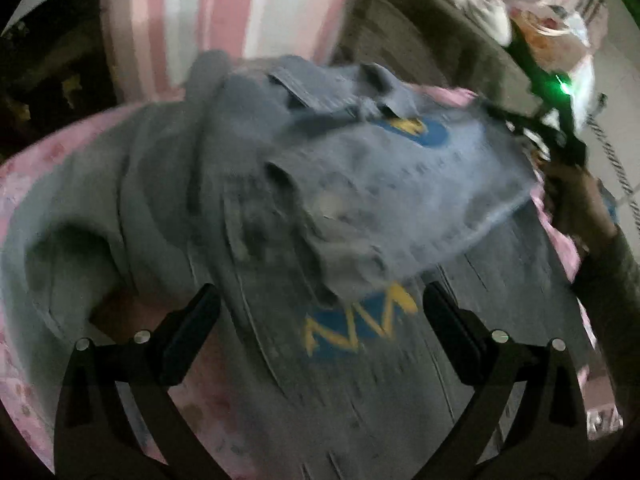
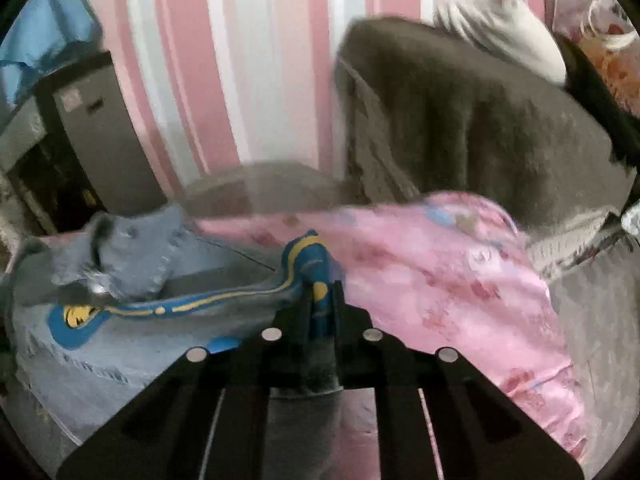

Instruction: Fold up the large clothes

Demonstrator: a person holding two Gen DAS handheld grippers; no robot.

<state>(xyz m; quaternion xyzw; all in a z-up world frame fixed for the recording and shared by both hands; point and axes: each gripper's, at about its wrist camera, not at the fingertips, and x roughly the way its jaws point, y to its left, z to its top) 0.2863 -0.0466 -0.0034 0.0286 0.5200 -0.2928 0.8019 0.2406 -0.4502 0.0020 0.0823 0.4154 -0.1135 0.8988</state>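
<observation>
We are looking down at a gray shirt (image 1: 248,184) that is lying crumpled on a bed, over a pink sheet (image 2: 440,280) with a flower print. In the left wrist view our left tongs (image 1: 320,320) are standing wide apart, with nothing between them; they are hovering over the lower part of the shirt, where a blue and yellow print (image 1: 360,328) is showing. Left of the tongs a sleeve (image 1: 72,248) is bulging up, and the pink sheet is showing at the edge beside it. The upper half of the shirt is lying folded over the lower half, with the collar (image 1: 320,92) near the top. At the right edge of that view our right hand (image 1: 576,200) is gripping the other tool, which is showing a green light (image 1: 564,86).

In the right wrist view, the shirt is lying at the left, bunched and blurred. Our right tongs (image 2: 322,304) are standing narrow and are pinching a fold of the shirt where the blue and yellow print is running; the cloth is passing between the two fingers and hanging toward the camera. Right of the tongs the pink sheet is spreading out. Behind the bed, a dark cabinet (image 2: 100,132) is standing at the left, a pink and white striped wall (image 2: 240,60) in the middle, and a gray armchair (image 2: 480,120) at the right.
</observation>
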